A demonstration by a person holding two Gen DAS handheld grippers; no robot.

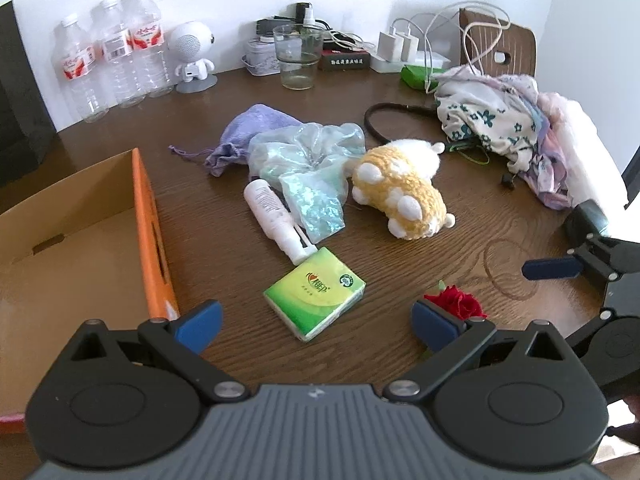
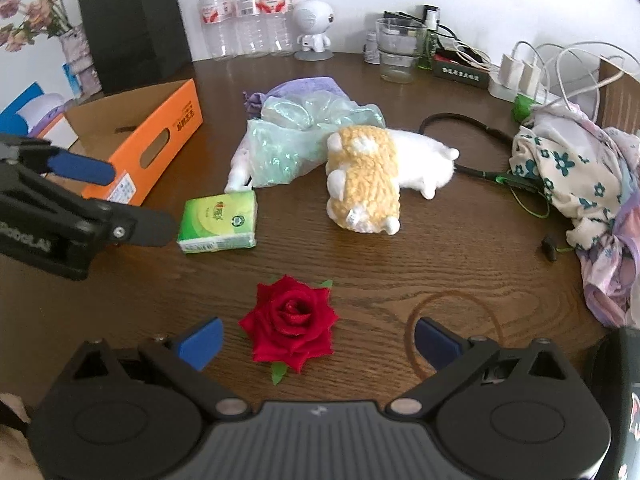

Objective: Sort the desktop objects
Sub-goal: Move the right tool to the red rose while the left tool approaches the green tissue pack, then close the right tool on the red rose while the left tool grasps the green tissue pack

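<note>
On the wooden table point(image 2: 400, 272) we see an orange cardboard box point(image 2: 160, 148) by its left edge, then a plush toy point(image 2: 364, 176) mid-table and a green tissue pack point(image 2: 220, 220). Our left gripper point(image 1: 316, 320) hovers wide open, empty, over that pack. Our right gripper point(image 2: 318, 340), equally open and empty, brackets the red rose point(image 2: 292, 324) near the front edge.

left wrist: low over table point(image 1: 400, 264), facing wall; right wrist: same, further right | shared: tissue pack point(image 1: 315, 293), rose point(image 2: 289, 322)

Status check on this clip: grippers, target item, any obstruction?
Left gripper open, over tissue pack. Right gripper open, at red rose. Orange box empty. Nothing blocking.
</note>
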